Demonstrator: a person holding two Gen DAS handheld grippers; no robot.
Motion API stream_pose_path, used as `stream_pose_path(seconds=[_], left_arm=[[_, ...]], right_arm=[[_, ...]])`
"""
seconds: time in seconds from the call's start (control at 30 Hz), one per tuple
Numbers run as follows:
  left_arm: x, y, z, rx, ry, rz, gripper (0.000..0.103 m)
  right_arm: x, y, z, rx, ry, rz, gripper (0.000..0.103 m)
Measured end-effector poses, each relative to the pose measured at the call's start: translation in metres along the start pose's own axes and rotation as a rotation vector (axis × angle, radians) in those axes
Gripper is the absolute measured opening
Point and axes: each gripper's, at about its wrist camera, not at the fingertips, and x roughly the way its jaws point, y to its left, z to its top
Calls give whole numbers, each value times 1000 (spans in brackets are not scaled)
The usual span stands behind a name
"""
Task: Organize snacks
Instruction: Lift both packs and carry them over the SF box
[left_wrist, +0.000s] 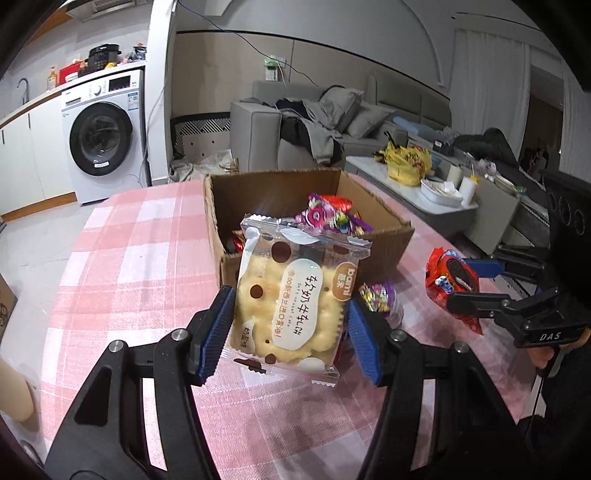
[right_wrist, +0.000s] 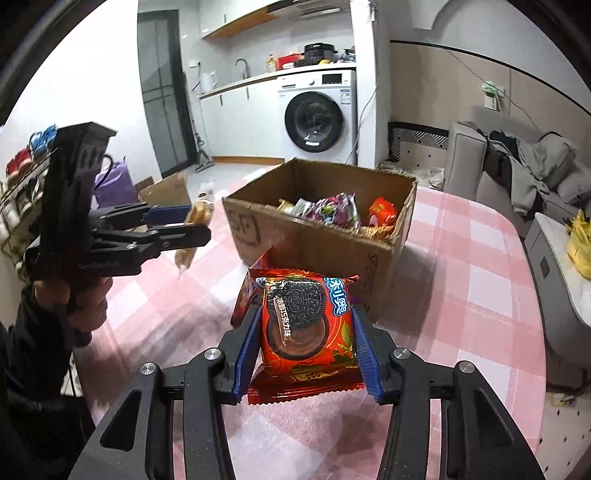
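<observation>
left gripper (left_wrist: 290, 325): jaws clamped on biscuit pack (left_wrist: 291, 299), held above worktop (left_wrist: 122, 266), near side of box (left_wrist: 310, 192)
right gripper (right_wrist: 304, 350): jaws clamped on Oreo pack (right_wrist: 308, 332), near box
box: open, holding wrapped snacks (left_wrist: 328, 216)

A pink-and-white checked cloth (left_wrist: 122, 258) is covering the counter; the box (right_wrist: 314, 240) is showing plain brown, one packet (left_wrist: 291, 306) pale yellow with brown dots, another (right_wrist: 306, 332) red.
</observation>
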Motion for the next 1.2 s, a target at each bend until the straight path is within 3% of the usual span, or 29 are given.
stream_pose_path(seconds=[0.37, 0.7, 1.2], left_arm=[[-14, 5, 22, -47, -40, 22, 57], [1, 1, 51, -68, -48, 37, 57], [43, 8, 89, -67, -43, 81, 57]], right_arm=[[2, -3, 35, 68, -59, -28, 48], [1, -15, 67, 141, -128, -33, 49], [31, -38, 97, 226, -161, -24, 49]])
